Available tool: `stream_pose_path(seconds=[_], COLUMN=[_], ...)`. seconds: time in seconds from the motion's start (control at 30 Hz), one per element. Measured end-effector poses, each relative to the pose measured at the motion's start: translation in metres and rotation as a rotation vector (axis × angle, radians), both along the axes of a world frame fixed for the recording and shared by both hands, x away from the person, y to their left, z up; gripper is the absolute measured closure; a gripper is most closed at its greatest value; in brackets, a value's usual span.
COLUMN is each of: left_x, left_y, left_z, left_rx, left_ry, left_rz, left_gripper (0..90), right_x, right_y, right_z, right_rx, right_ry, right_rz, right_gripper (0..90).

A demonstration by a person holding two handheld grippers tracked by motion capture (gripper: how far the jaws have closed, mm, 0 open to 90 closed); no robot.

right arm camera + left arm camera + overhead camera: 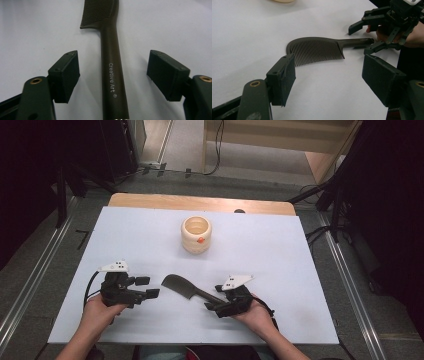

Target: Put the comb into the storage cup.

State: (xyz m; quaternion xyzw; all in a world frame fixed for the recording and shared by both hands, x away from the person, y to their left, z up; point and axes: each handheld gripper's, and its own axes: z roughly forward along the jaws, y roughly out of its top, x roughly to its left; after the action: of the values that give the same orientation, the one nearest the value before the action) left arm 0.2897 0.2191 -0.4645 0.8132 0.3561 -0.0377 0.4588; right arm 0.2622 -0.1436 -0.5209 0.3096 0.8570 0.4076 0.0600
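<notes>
A person's two hands hold a gripper each at the near edge of a white desk (280, 270). At about five o'clock on the desk, the right gripper (212, 307) points toward ten o'clock with its jaws parted either side of the handle of a dark comb (187, 290); the right gripper view shows a clear gap between each pad and the handle, so nothing is clamped. The handle carries the words "Creative Art" in pale print. At about seven o'clock, the left gripper (147, 287) rests with its jaws spread fairly wide and empty, aimed toward three o'clock at the comb's toothed head, near it but apart. The comb lies flat between the two grippers, teeth toward the near edge, its rounded head pointing to ten o'clock. Farther off, near the desk's centre toward twelve o'clock, stands a cream ribbed pot (196, 235), upright and well apart from the comb, with a small orange mark on its front, too small to make out.
</notes>
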Motion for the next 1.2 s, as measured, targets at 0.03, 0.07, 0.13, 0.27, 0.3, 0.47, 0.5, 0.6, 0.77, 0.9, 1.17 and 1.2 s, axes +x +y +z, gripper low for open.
stream_pose_path(seconds=[0.03,0.07,0.13,0.27,0.3,0.47,0.5,0.6,0.77,0.9,1.17,1.2], left_x=[0.000,0.000,0.000,0.000,0.000,0.000,0.000,0.001,0.001,0.002,0.003,0.003], left_y=[0.000,0.000,0.000,0.000,0.000,0.000,0.000,-0.001,-0.001,-0.002,-0.003,-0.003], left_z=[0.000,0.000,0.000,0.000,0.000,0.000,0.000,-0.001,-0.001,-0.001,-0.002,-0.001], left_rx=[0.001,0.000,0.001,0.000,0.000,0.000,0.000,0.003,0.003,-0.003,0.004,0.007], left_ry=[0.000,0.000,0.000,-0.001,-0.001,-0.001,0.000,0.004,0.016,0.016,0.027,0.042], left_rz=[0.001,0.001,0.001,0.001,0.001,0.001,0.001,-0.002,-0.002,0.001,0.005,0.013], left_gripper=[27.7,27.7,27.7,27.7,27.7,27.7,27.7,27.7,27.7,27.7,25.9,25.9], right_x=[0.000,-0.001,-0.002,-0.005,-0.007,-0.008,-0.009,-0.010,-0.011,-0.012,-0.011,-0.010], right_y=[0.000,0.001,0.002,0.003,0.004,0.004,0.005,0.005,0.005,0.006,0.005,0.005], right_z=[0.000,0.000,0.000,0.000,0.001,0.000,0.000,0.001,0.000,0.001,0.002,0.002], right_rx=[0.000,-0.006,-0.019,-0.043,-0.057,-0.070,-0.073,-0.072,-0.072,-0.072,-0.062,-0.049], right_ry=[0.000,-0.002,-0.011,-0.040,-0.055,-0.078,-0.083,-0.077,-0.087,-0.083,-0.061,-0.050], right_rz=[0.000,0.001,-0.005,-0.005,-0.006,-0.007,-0.006,-0.008,-0.001,-0.002,-0.009,-0.011], right_gripper=[25.8,26.7,29.4,37.1,41.9,51.1,52.7,59.1,68.3,69.5,70.0,70.0])
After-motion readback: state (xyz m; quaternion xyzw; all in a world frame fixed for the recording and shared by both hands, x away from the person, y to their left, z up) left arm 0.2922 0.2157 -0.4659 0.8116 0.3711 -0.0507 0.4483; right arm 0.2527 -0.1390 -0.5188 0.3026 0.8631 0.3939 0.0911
